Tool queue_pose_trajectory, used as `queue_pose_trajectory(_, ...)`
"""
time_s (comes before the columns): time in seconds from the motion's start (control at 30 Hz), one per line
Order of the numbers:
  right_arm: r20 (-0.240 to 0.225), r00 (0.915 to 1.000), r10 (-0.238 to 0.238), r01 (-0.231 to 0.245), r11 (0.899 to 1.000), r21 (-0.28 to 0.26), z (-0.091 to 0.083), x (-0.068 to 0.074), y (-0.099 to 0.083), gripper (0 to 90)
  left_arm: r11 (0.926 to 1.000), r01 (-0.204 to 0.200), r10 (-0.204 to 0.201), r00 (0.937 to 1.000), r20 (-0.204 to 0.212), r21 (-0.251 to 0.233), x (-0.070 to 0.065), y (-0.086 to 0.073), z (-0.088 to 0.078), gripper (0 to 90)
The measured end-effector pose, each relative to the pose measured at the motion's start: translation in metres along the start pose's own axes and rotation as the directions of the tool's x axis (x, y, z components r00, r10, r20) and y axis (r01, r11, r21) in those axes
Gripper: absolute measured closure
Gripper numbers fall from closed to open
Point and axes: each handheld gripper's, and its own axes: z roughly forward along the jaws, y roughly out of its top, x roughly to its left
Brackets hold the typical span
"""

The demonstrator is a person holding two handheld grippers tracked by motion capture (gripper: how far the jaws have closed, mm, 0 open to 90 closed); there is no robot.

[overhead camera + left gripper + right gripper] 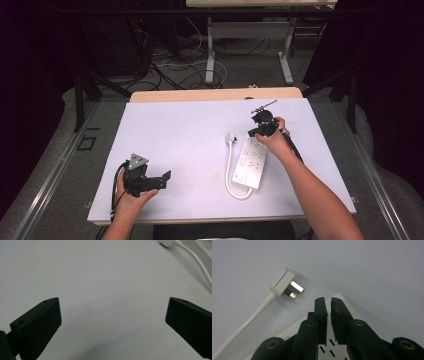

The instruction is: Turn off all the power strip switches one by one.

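Looking down on the white worktop (175,130), we find a white power strip (251,162) lying flat right of centre, its sockets facing up. Its white cable (229,172) loops out from the near end and runs up along the left side to a three-pin plug (230,138), which lies on its side just beside the strip's far corner, apart from it, pins bare.

Our right hand-held gripper (329,308) hovers over the far end of the strip with its jaws nearly together, only a thin slit between them and nothing clamped in it. Our left hand-held gripper (112,322) sits well apart near the front-left of the worktop, jaws wide apart over bare surface.

We judge the strip to be a rigid, fairly light plastic body with a smooth, likely slippery shell; gripping across its narrow width near one end should hold best. The plug is small, hard and light, and its flat-sided head offers a sound place to pinch; the pins are best left alone. The cable is limp and springy, so it will trail and tug at whichever end we lift.

We see no containers on the worktop.
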Motion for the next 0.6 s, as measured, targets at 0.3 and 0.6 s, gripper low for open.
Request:
queue_pose_trajectory(0.3,-0.008,0.9999,-0.006,0.006,1.0,0.011,0.0049,0.0007,-0.0009,83.3,1.0,0.0,0.0,1.0,0.001,-0.002,0.0002,-0.0001,0.0,0.5)
queue_pose_trajectory(0.6,-0.011,0.9999,0.0,0.0,0.999,0.042,0.0073,0.0014,-0.0012,84.1,1.0,-0.001,0.001,1.0,0.0,-0.002,0.0002,-0.0001,0.0,0.5)
